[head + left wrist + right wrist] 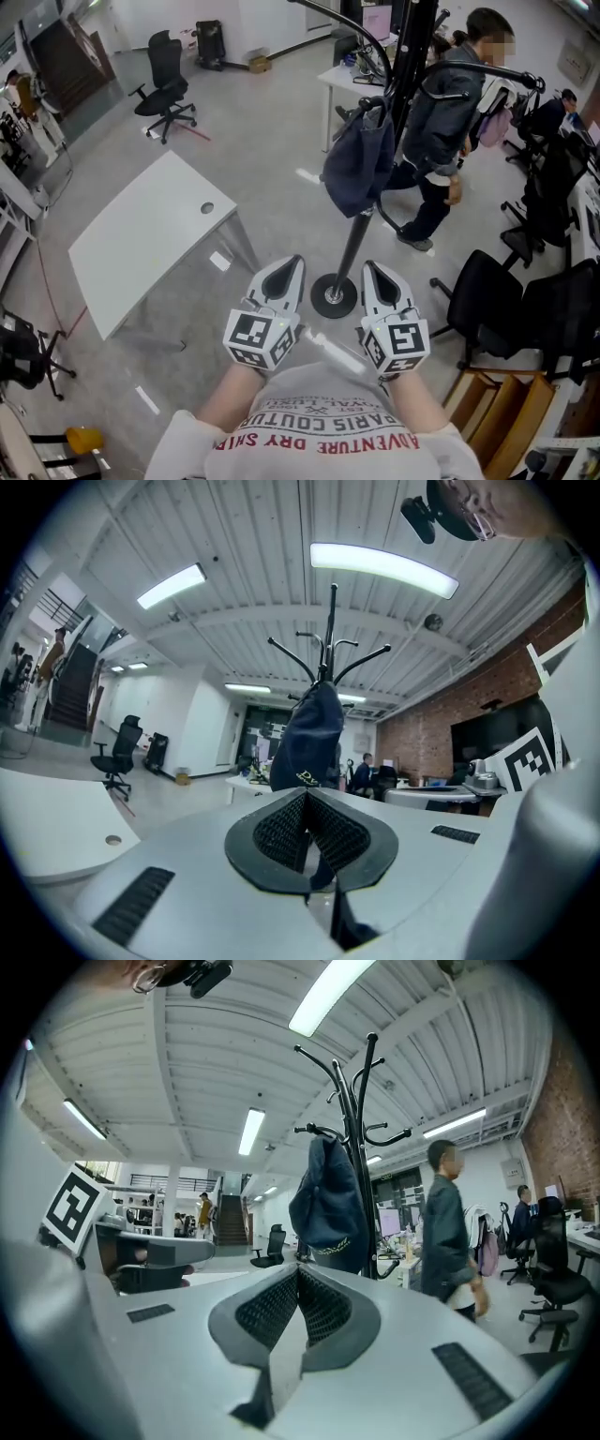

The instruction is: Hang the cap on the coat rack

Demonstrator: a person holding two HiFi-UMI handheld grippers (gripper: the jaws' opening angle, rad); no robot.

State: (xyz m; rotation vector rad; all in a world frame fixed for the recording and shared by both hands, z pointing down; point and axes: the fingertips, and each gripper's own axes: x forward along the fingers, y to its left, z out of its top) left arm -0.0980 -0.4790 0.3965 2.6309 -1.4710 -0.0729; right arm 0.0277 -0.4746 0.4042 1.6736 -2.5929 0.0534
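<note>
A dark navy cap (360,159) hangs from a hook of the black coat rack (356,242), whose round base (334,296) stands on the floor just ahead of me. My left gripper (291,267) and right gripper (373,272) are held side by side close to my chest, below the cap and apart from it. Both are shut with nothing in them. In the left gripper view the cap (309,735) hangs beyond the shut left gripper (306,829), under the rack's hooks (330,649). In the right gripper view the cap (328,1206) hangs on the rack (358,1101) beyond the shut right gripper (298,1302).
A white table (141,239) stands to the left. A person (448,112) walks just behind the rack. Black office chairs (525,314) and a wooden crate (489,408) crowd the right side. Another office chair (165,84) is at the far left.
</note>
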